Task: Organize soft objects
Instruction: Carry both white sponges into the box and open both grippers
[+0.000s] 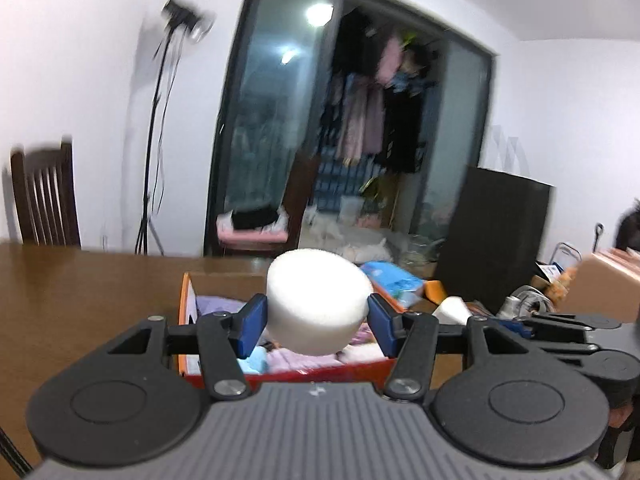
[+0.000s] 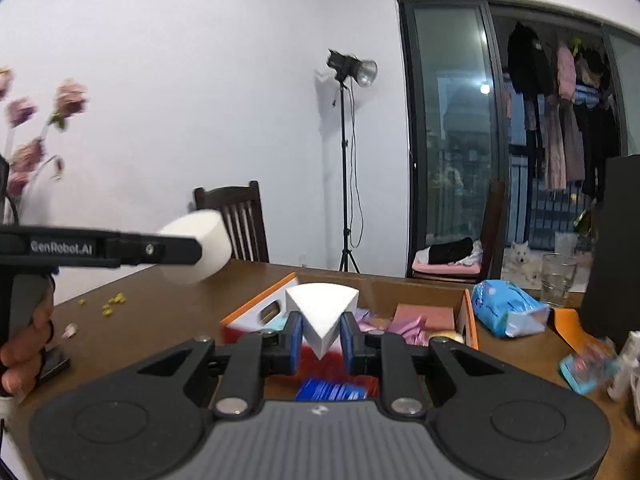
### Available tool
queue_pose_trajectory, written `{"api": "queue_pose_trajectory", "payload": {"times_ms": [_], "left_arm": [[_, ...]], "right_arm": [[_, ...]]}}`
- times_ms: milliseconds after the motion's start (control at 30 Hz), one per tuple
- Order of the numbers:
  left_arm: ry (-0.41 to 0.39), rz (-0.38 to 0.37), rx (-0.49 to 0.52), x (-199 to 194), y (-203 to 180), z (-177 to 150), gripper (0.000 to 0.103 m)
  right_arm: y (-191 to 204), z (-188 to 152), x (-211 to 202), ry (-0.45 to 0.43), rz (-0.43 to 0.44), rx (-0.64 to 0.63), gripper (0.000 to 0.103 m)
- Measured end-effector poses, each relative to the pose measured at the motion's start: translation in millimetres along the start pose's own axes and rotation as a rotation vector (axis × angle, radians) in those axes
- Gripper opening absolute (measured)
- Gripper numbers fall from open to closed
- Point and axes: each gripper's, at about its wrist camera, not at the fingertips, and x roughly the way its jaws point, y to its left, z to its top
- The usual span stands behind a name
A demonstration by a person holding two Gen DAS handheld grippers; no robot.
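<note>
A round white foam cylinder [image 1: 318, 300] hangs above the orange cardboard box [image 1: 185, 300], and my left gripper [image 1: 318, 322] is shut on it, blue pads pressed to its sides. The same cylinder [image 2: 200, 246] shows at the left of the right wrist view, held by the left gripper [image 2: 176, 250]. My right gripper [image 2: 322, 338] is shut on a white foam wedge [image 2: 322, 316], held above the box [image 2: 470, 316]. The box holds pink and purple soft items [image 2: 408, 320].
The box stands on a brown wooden table [image 1: 80, 292]. A blue tissue pack [image 2: 506, 314], a glass [image 2: 558, 280] and a black panel [image 1: 492, 232] sit at the right. A dark chair [image 2: 236, 220] and a lamp stand [image 2: 344, 184] are behind. Yellow crumbs [image 2: 112, 304] lie at the left.
</note>
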Motion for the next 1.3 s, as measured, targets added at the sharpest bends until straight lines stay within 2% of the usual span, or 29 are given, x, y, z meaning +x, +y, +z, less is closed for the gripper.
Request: {"api": "queue_pose_trajectory", "payload": {"times_ms": [100,167,400,467,500,533,600,667,733,933,1100,1300], "left_arm": [[0.069,0.02,-0.069,54,32,15,0.056],[0.117,0.046,-0.075,89,48,20,0.056],[0.25,0.127,-0.07,181,97,7,0.057],[0.277,0.131,-0.056,197,104,1,0.062],[0.285,0.134,-0.048,203,105,-1,0.074],[0.282,0.136,-0.037,207,105,-3,0.081],[0.276,0.128,-0.012,211,105,-5,0.083],[0.264,0.125,-0.006,211,106,-5,0.086],[0.249,0.122,-0.02,207,107,-4,0.088],[0.213,0.15,-0.036,189,101,15,0.088],[0.159,0.146,0.001,146,79,31,0.089],[0.085,0.12,0.042,70,42,33,0.092]], "right_arm": [[-25,23,55,0.047,0.019,0.052,0.02],[-39,33,95,0.093,0.013,0.061,0.02],[-67,37,227,0.233,-0.022,0.05,0.022],[-70,34,258,0.268,-0.038,0.045,0.022],[-70,33,271,0.282,-0.042,0.046,0.022],[-72,31,284,0.299,-0.038,0.049,0.022],[-73,27,299,0.308,-0.039,0.054,0.032],[-74,25,304,0.305,-0.042,0.062,0.042],[-77,26,302,0.288,-0.022,0.088,0.043],[-85,39,276,0.248,-0.052,0.07,0.045],[-80,61,223,0.192,-0.057,0.052,0.045],[-63,77,136,0.127,-0.059,-0.004,0.047]]}}
